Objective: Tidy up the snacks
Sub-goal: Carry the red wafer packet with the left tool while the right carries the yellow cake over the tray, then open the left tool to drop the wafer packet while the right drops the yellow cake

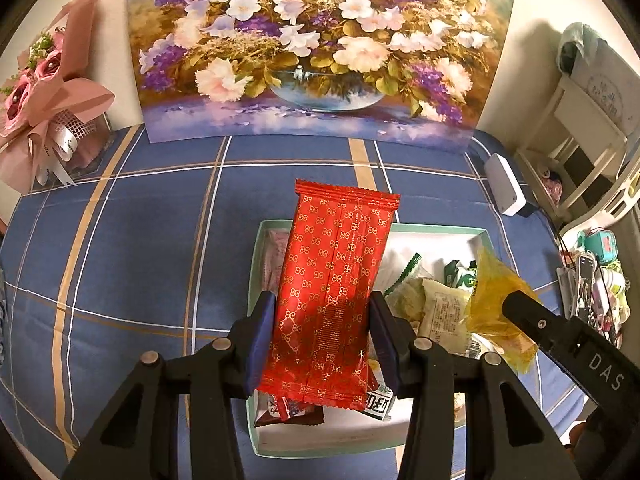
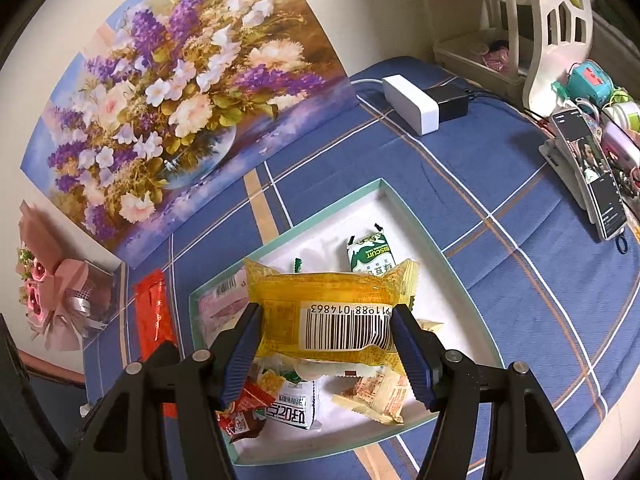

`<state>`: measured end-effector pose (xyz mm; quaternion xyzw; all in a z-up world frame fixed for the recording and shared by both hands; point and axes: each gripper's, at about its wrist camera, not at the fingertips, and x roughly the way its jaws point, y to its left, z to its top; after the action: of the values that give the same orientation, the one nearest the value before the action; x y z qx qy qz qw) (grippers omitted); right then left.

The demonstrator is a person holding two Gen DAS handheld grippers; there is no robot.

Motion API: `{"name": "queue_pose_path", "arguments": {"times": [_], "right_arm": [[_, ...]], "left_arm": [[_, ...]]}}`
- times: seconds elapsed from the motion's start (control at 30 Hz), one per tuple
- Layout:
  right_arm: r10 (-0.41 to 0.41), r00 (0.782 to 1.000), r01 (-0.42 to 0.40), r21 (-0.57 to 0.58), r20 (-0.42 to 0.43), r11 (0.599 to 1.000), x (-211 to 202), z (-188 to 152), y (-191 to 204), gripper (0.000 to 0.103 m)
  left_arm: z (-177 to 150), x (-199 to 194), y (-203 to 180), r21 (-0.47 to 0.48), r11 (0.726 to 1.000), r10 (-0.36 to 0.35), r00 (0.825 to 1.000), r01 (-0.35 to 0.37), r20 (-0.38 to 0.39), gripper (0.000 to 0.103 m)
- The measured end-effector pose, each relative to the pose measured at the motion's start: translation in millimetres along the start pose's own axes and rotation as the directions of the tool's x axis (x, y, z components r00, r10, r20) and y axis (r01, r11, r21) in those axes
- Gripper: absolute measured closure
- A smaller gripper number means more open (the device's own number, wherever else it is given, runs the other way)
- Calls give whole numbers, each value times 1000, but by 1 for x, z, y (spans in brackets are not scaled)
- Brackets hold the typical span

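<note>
Jaws of both grippers pinch snacks above the box (image 2: 448, 256): left gripper (image 1: 324, 344) holds a red packet (image 1: 336, 280), right gripper (image 2: 326, 354) a yellow packet (image 2: 332, 312), probably for sorting.

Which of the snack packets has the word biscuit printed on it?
The green and white packet lying at the far end of the tray, beyond the yellow packet held in the right gripper.

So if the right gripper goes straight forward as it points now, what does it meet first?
Probably the green biscuit pack in the tray, beyond the yellow snack packet that the right gripper holds; depth is unclear.
</note>
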<state>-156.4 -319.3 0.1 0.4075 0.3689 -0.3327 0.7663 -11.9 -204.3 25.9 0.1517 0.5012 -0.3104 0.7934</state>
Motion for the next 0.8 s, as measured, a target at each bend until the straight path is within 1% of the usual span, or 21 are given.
{"name": "queue_pose_path", "arguments": {"times": [0.37,0.53,0.8], "right_arm": [[-1,1000,1,-1,-31,1000,7,-2,1,35],[-3,998,3,-1,-56,1000,15,-4,2,35],[1,996,1,16,-88,1000,26,-6,-2,35]], "left_arm": [[0,13,-12,24,999,-23,1000,23,-19,54],[-4,24,-20,36,998,-50,997,52,-50,54],[-9,33,-25,51,997,-46,996,50,-76,54]]}}
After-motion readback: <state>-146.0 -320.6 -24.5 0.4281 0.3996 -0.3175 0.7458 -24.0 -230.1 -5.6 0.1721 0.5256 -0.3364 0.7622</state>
